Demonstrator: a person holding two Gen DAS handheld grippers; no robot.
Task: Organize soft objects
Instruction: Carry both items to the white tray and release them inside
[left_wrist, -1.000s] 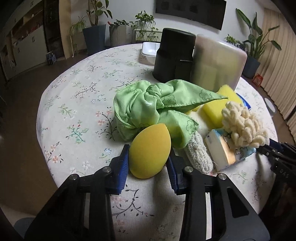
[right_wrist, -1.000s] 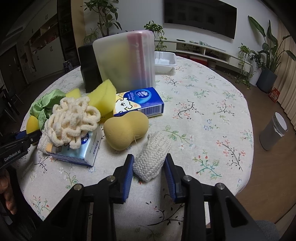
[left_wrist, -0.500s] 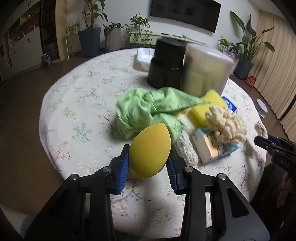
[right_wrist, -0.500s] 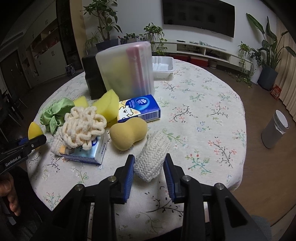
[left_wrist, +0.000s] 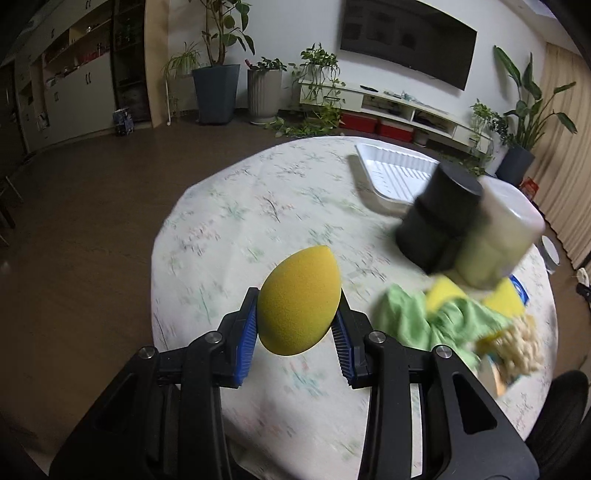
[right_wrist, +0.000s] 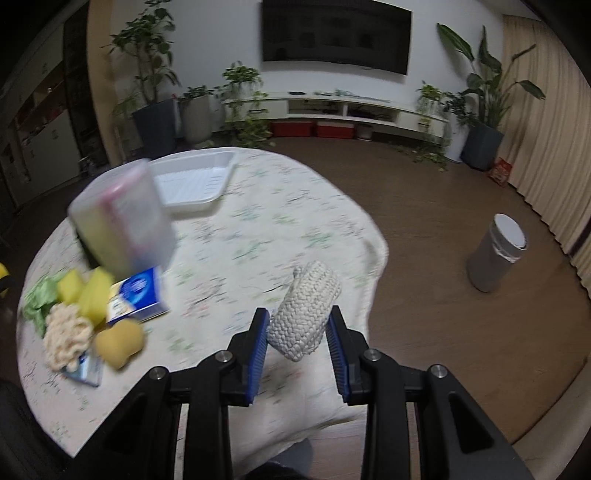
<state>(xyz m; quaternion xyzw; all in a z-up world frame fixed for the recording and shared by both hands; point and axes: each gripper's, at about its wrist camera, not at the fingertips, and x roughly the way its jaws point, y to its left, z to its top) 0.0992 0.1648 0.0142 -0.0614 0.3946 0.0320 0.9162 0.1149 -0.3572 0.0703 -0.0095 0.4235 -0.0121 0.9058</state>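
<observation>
My left gripper (left_wrist: 298, 325) is shut on a yellow egg-shaped sponge (left_wrist: 297, 301) and holds it well above the floral table (left_wrist: 236, 236). My right gripper (right_wrist: 297, 330) is shut on a white knitted pad (right_wrist: 304, 310), lifted above the table's near right edge. On the table lie a green cloth (left_wrist: 424, 317), yellow sponges (right_wrist: 90, 291), a cream loopy scrubber (right_wrist: 64, 332), a tan peanut-shaped sponge (right_wrist: 118, 341) and blue tissue packs (right_wrist: 138, 293).
A white tray (left_wrist: 397, 171) sits at the table's far side. A black container (left_wrist: 436, 218) and a translucent lidded box (right_wrist: 122, 218) stand beside the pile. A grey bin (right_wrist: 496, 254) stands on the floor to the right.
Both grippers have lifted up and back with their objects; the table and pile now sit lower and farther away. The left view has swung left, the right view right.
</observation>
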